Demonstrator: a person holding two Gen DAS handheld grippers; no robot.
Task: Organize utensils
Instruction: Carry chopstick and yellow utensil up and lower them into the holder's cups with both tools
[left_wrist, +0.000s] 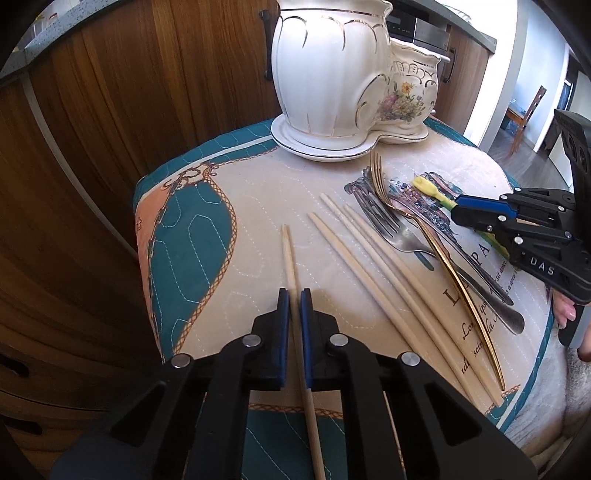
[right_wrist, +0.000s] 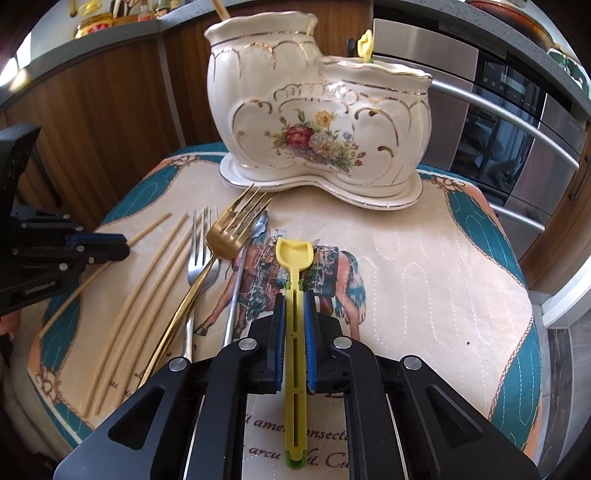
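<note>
My left gripper (left_wrist: 294, 295) is shut on a wooden chopstick (left_wrist: 290, 254), low over the quilted mat; it also shows in the right wrist view (right_wrist: 123, 245). My right gripper (right_wrist: 294, 299) is shut on a yellow plastic clip (right_wrist: 294, 258), also seen in the left wrist view (left_wrist: 428, 186). Three more chopsticks (left_wrist: 373, 266), a gold fork (left_wrist: 424, 229) and a silver fork (left_wrist: 391, 229) lie on the mat. The white floral ceramic holder (right_wrist: 317, 122) stands at the back, with another yellow clip (right_wrist: 365, 44) sticking out of its lower compartment.
The quilted mat (right_wrist: 424, 266) covers a small round surface with edges dropping off on all sides. Wooden cabinets (left_wrist: 129, 92) stand behind and left. A steel oven with bar handles (right_wrist: 517, 122) is at the right. A metal skewer-like utensil (right_wrist: 236, 295) lies beside the forks.
</note>
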